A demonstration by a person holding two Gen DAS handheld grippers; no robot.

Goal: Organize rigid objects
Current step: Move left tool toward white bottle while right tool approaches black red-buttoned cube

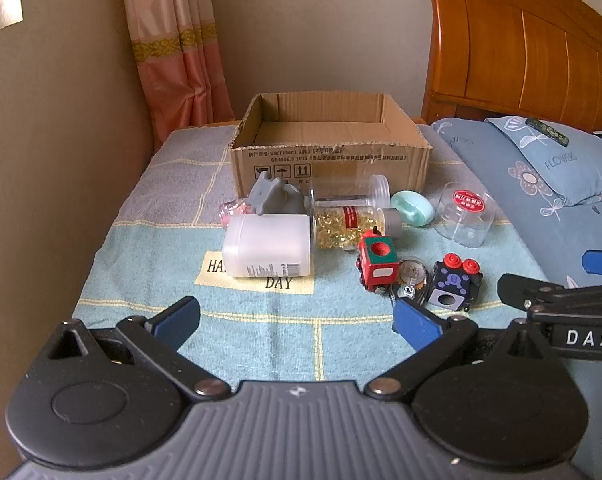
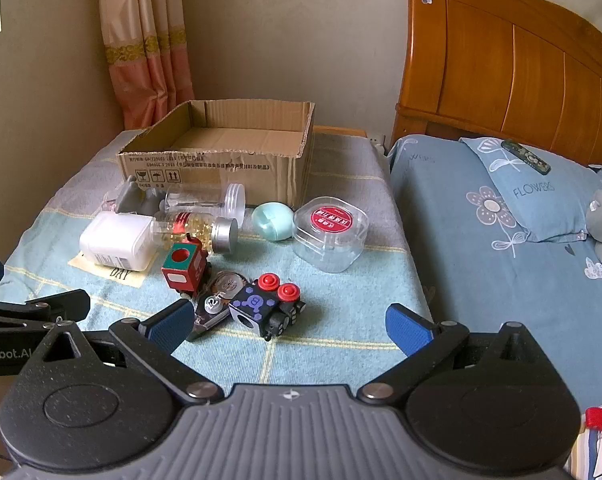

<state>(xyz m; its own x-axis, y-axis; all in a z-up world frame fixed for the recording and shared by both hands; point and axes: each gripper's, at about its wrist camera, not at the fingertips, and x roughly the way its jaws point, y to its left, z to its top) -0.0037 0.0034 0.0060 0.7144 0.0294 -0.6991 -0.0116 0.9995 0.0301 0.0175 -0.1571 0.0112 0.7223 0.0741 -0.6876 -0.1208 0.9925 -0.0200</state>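
Wide-spread left tool (image 1: 297, 322) above towel (image 1: 261, 332)

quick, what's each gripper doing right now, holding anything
left gripper: open, fingers spread wide, holding nothing.
right gripper: open, fingers spread wide, holding nothing.

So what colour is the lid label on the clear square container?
Red label with white print, clearest in the right wrist view.

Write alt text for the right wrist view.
The open, empty right gripper hovers over a towel-covered table strewn with small objects: a black cube toy, red toy train, white bottle and clear container. An empty cardboard box sits behind them, a bed alongside.
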